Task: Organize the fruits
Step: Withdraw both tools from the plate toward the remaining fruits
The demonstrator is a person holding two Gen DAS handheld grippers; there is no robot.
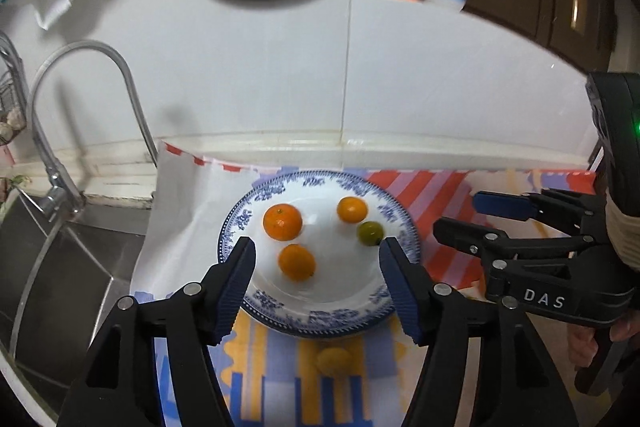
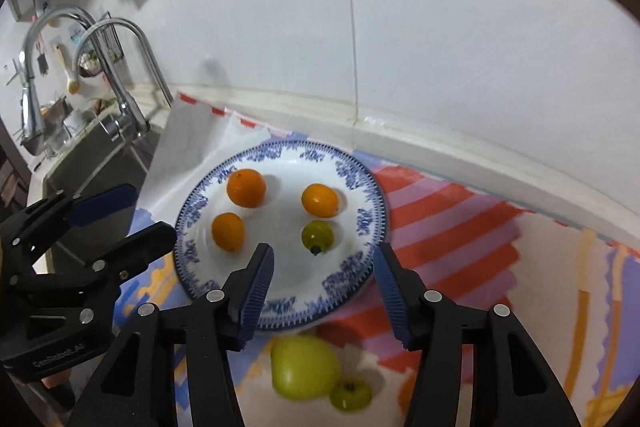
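Patterned cloth point(image 2: 460, 227) by a sink. Both tongs, left point(image 1: 316, 259) and right point(image 2: 322, 269), are spread, empty. Centre right over the pear point(image 2: 304, 367) at six o'clock of the plate point(image 2: 360, 183); squeeze gently.

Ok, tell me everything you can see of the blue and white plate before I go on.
The plate is round, white and glossy, like glazed ceramic, with a blue floral band and a fine toothed edge around its rim. It lies flat on the striped cloth near the wall. In its shallow well sit three orange fruits and one small green fruit, all apart. Both grippers hover open above its near edge, neither touching it.
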